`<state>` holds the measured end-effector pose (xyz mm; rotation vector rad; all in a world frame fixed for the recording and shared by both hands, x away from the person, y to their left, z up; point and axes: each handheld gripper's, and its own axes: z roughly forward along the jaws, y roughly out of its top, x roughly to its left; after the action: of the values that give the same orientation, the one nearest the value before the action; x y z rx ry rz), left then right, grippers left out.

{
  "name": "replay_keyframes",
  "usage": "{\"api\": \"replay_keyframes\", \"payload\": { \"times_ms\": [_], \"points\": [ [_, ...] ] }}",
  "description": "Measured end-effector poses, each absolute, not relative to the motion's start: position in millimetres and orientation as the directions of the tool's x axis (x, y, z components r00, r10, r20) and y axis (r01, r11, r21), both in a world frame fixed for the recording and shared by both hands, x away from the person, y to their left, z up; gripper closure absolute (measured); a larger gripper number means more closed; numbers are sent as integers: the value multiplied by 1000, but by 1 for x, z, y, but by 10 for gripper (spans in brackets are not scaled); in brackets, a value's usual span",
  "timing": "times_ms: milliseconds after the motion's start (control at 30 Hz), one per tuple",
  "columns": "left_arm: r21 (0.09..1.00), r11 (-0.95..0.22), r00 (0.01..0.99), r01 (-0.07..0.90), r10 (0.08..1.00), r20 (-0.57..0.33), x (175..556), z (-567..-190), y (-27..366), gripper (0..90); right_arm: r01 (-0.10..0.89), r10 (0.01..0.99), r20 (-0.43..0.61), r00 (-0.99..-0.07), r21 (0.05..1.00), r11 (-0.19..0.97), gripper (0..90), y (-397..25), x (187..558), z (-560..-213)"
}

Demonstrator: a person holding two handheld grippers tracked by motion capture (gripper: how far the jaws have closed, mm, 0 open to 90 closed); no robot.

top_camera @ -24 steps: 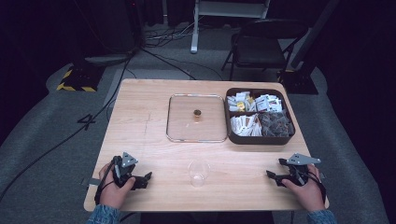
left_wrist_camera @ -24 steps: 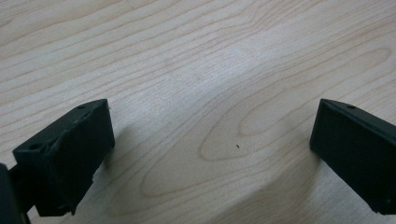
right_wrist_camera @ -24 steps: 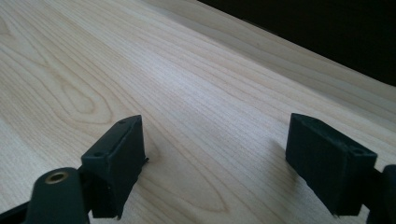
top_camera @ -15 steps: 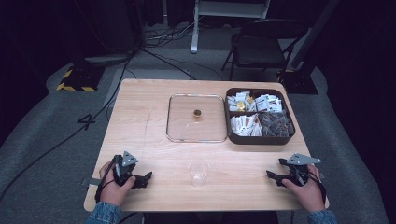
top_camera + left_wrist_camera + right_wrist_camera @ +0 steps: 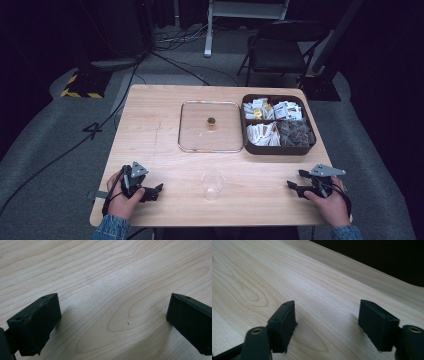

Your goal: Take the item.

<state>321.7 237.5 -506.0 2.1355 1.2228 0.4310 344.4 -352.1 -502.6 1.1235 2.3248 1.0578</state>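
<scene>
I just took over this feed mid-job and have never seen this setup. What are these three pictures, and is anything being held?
There is no robot arm: a person holds a two-jaw black tool in each hand. The high view looks down on the light wooden table. The left gripper and right gripper rest near its front edge. The other two pictures come from cameras riding on each gripper: both show open jaws over bare wood, holding nothing. On the table lie a small clear plastic cup, a square clear lid with a small brass knob and a dark compartmented tray of packets.
</scene>
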Motion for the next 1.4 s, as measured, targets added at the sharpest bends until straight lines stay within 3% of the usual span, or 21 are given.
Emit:
{"api": "replay_keyframes", "payload": {
  "times_ms": [400,833,1400],
  "points": [
    [663,-386,535,642,844,-27,326,-506,239,0,592,759,133,-637,716,371,398,-350,355,-477],
    [661,-391,540,640,841,-26,328,-506,239,0,545,757,84,-647,746,383,366,-348,370,-437],
    [665,-388,539,639,842,-27,329,-506,239,0,538,819,75,-569,787,302,371,-353,408,-406]
  ]
}}
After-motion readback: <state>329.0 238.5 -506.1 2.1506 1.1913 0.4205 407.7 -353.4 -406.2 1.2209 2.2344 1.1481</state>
